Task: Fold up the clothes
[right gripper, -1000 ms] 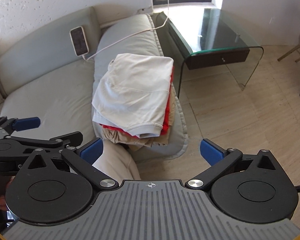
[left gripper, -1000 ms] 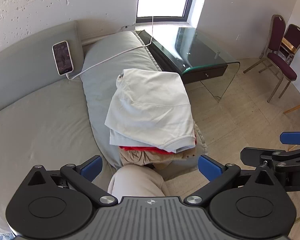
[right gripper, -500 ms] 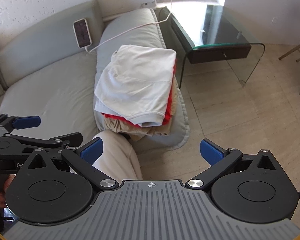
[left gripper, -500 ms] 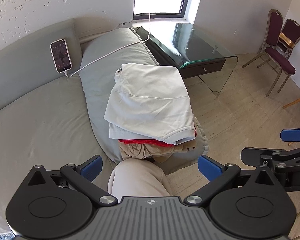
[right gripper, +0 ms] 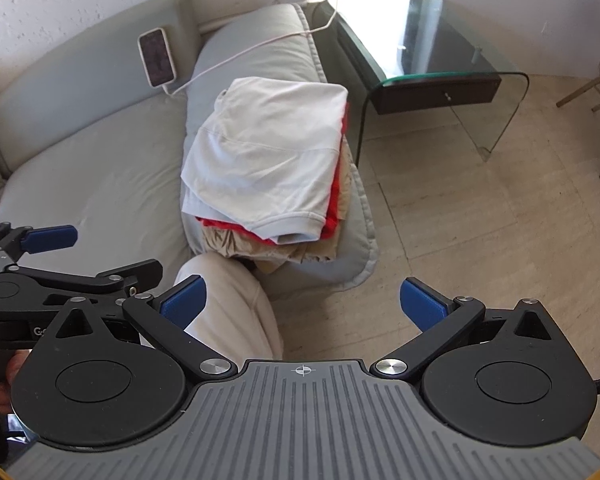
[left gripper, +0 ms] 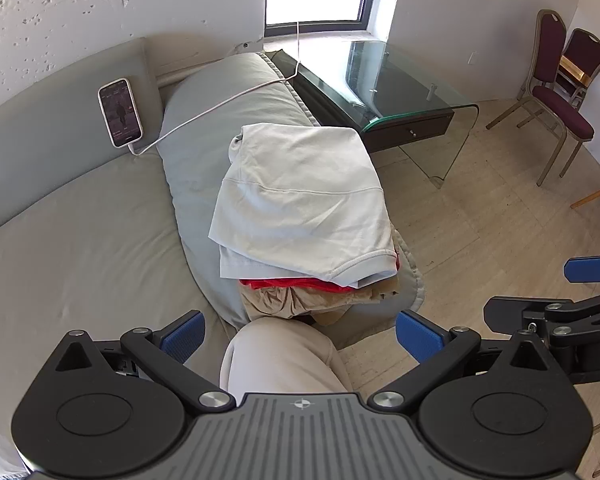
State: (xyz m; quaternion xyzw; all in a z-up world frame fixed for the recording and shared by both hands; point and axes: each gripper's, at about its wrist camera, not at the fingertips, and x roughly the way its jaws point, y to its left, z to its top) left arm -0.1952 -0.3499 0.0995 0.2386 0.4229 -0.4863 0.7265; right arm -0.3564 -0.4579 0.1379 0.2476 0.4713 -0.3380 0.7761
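Observation:
A stack of folded clothes rests on a grey cushion [left gripper: 204, 152] of the sofa. A white shirt [left gripper: 304, 200] [right gripper: 264, 152] lies on top, over a red garment [left gripper: 284, 283] [right gripper: 334, 200] and a tan one [left gripper: 300, 300] [right gripper: 276, 252]. My left gripper [left gripper: 298, 334] hangs open and empty, well short of the stack, above a person's knee [left gripper: 280, 356] in beige trousers. My right gripper [right gripper: 302, 302] is open and empty too, over the floor beside the same knee [right gripper: 228, 300]. Each gripper shows at the edge of the other's view.
A phone [left gripper: 120, 112] leans on the sofa back, its white cable [left gripper: 228, 100] trailing over the cushion toward the window. A glass side table [left gripper: 400, 96] stands right of the sofa. Two maroon chairs [left gripper: 556, 92] stand at the far right on a tiled floor [right gripper: 460, 208].
Both grippers have drawn back and up a little, so the stack sits slightly farther away. The clothes have not moved. Both grippers stayed open.

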